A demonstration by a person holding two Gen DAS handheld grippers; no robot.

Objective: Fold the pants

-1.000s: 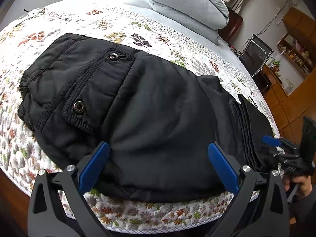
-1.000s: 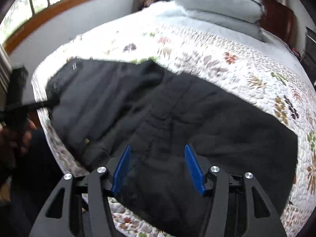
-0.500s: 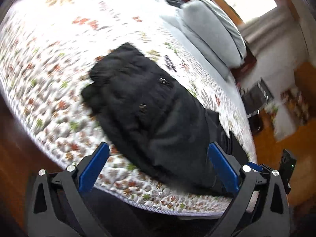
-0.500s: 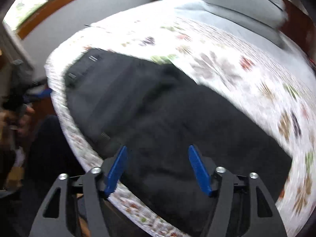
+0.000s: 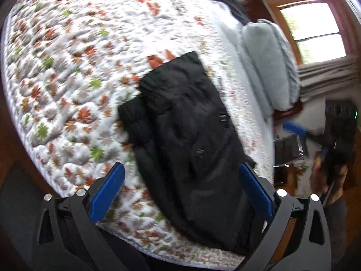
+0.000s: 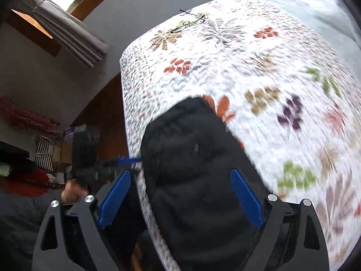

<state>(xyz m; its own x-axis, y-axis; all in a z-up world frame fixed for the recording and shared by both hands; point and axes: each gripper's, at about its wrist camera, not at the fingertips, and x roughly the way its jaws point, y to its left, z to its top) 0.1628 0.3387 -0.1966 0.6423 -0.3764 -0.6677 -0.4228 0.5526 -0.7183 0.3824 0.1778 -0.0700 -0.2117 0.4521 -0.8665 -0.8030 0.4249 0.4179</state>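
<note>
closest to us, our left gripper (image 5: pixel 180 194) hangs above the near edge of the bed with its blue fingers (image 5: pixel 107 187) spread wide and nothing between them, and our right gripper (image 6: pixel 180 201) does the same from the other side, its fingers (image 6: pixel 246 198) wide and empty too; we judge both are held clear and high so as not to drag on the cloth. under them lie the black pants (image 5: pixel 191 149), a compact, layered bundle on the leaf-patterned quilt (image 5: pixel 67 79), running from the bed's near edge inward, one end reaching the very edge or perhaps slightly over it, which we cannot tell for sure. a narrower layer pokes out along one side of the bundle, so the fold is not quite flush there. two small metal snaps (image 5: pixel 222 118) show on the top layer, which suggests a pocket flap faces up. in the right wrist view the same pants (image 6: pixel 194 171) sit between the fingers, and the left gripper (image 6: pixel 126 160) shows beside the bed edge, off the fabric. we take it the folding is largely done and the bundle sits near the edge because that is within easy reach. farther off, grey pillows (image 5: pixel 268 65) are stacked at the head of the bed, well apart from the pants, then a curtained window (image 5: pixel 315 31).
</note>
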